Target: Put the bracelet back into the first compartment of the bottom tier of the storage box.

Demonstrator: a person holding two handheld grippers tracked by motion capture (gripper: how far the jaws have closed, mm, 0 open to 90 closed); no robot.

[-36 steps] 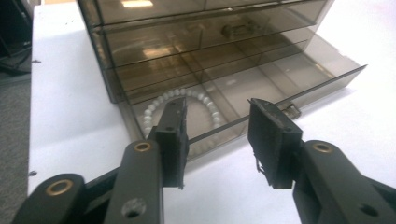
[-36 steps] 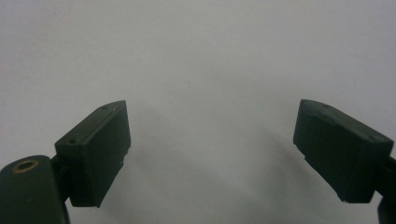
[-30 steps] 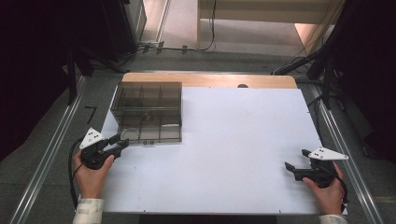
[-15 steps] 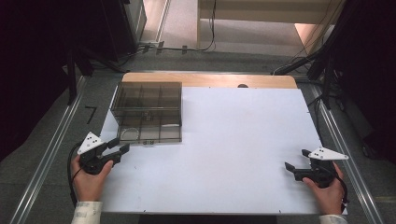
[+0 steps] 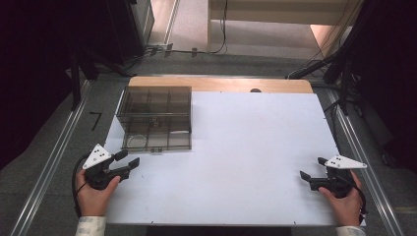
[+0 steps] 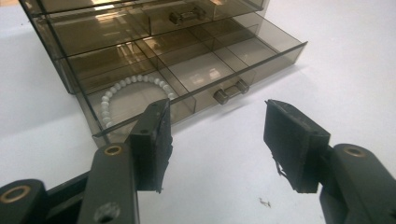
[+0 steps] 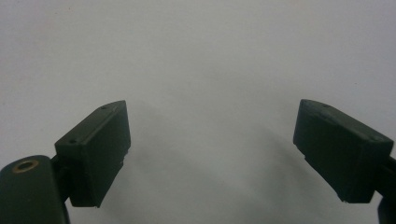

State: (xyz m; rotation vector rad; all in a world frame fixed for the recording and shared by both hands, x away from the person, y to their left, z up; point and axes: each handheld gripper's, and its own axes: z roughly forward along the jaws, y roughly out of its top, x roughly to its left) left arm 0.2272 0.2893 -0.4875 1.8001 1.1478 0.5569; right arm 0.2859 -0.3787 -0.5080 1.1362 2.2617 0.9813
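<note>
Two grippers, both empty with jaws spread. Left gripper [image 5: 127, 160] sits at the near left of the white table [image 5: 255, 147], just near of the smoky clear drawer box [image 5: 155, 118], aimed up at it. Right gripper [image 5: 312, 169] rests at the near right edge, well apart from the box, jaws wide over bare table in the right gripper view [image 7: 210, 154].

Box stands on the far left part of the table. Its bottom drawer [image 6: 205, 70] is pulled out toward the near side, dividers visible, and a white bead bracelet [image 6: 128, 93] lies in the left front compartment. Small bar handle [image 6: 230, 91] sits on the drawer front, between and beyond the left jaws in the left gripper view [image 6: 217, 135].

Step in hand looks like working that drawer, most likely pushing it shut or gripping the handle; can't tell which for sure.

To do it well:
- bring the left gripper straight at the handle, jaws level with the bar, one each side, not touching the drawer front before closing
- pinch on the bar middle, not an end post
- move the drawer along its slide line only, no twist, or the light box will probably skid on the smooth table
- right gripper could brace the box's right wall if it slides
- go slow so the bracelet stays in its compartment
</note>
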